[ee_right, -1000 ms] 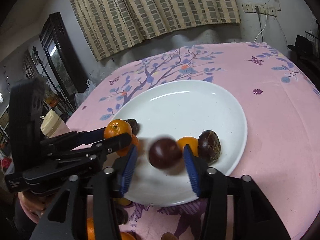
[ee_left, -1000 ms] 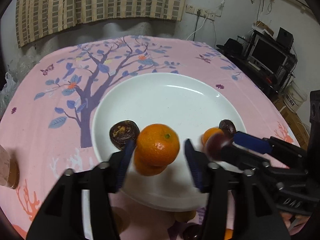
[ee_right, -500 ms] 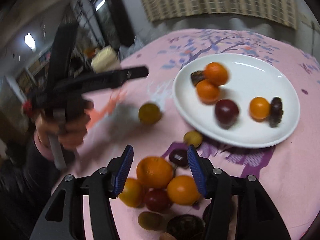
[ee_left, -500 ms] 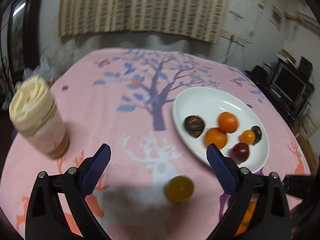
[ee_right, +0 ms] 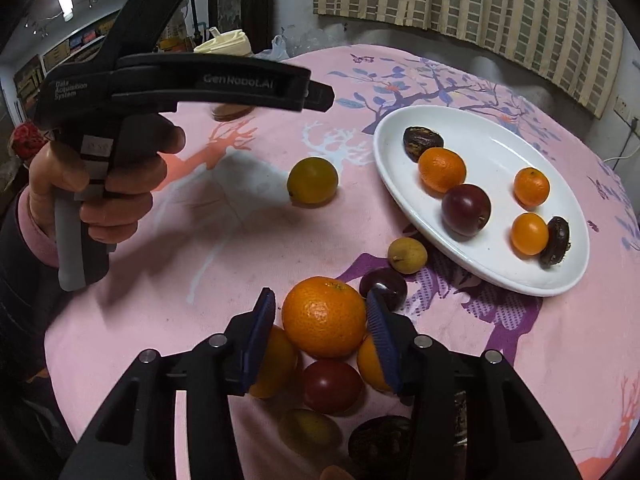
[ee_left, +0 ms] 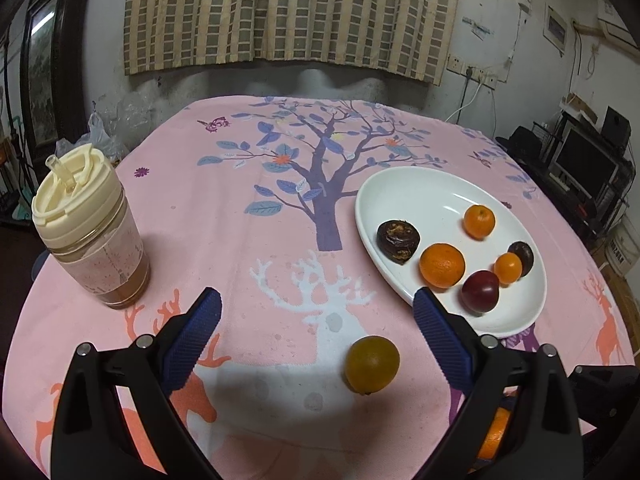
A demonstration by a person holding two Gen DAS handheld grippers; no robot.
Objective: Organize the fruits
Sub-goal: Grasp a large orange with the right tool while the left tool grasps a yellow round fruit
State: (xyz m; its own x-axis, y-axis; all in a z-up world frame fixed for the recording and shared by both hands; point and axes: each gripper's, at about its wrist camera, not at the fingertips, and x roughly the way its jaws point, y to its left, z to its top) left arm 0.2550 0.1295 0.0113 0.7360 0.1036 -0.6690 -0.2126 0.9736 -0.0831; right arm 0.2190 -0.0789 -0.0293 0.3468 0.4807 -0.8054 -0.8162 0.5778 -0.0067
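A white plate (ee_left: 420,188) (ee_right: 480,132) on the pink cloth holds three oranges, two dark wrinkled fruits and a red plum (ee_left: 480,291) (ee_right: 466,210). My left gripper (ee_left: 316,308) stands wide open, and a yellow-green fruit (ee_left: 372,364) (ee_right: 313,181) lies loose on the cloth between its fingers, nearer the right one. My right gripper (ee_right: 322,300) is over a pile of fruit (ee_right: 332,384) at the near edge. Its jaws are closing around the big orange (ee_right: 324,316) on top. The right pad is at the skin and a thin gap shows at the left pad.
A lidded cup with a cream cap (ee_left: 88,232) stands at the table's left side. A small yellow fruit (ee_right: 407,255) and a dark plum (ee_right: 390,286) lie between the pile and the plate. A hand (ee_right: 100,184) holds the left gripper's handle above the cloth.
Both grippers let their fruit go onto the plate and drew back from it. The left one opened wide near the yellow-green fruit. The right one came over the pile and narrowed around the big orange.
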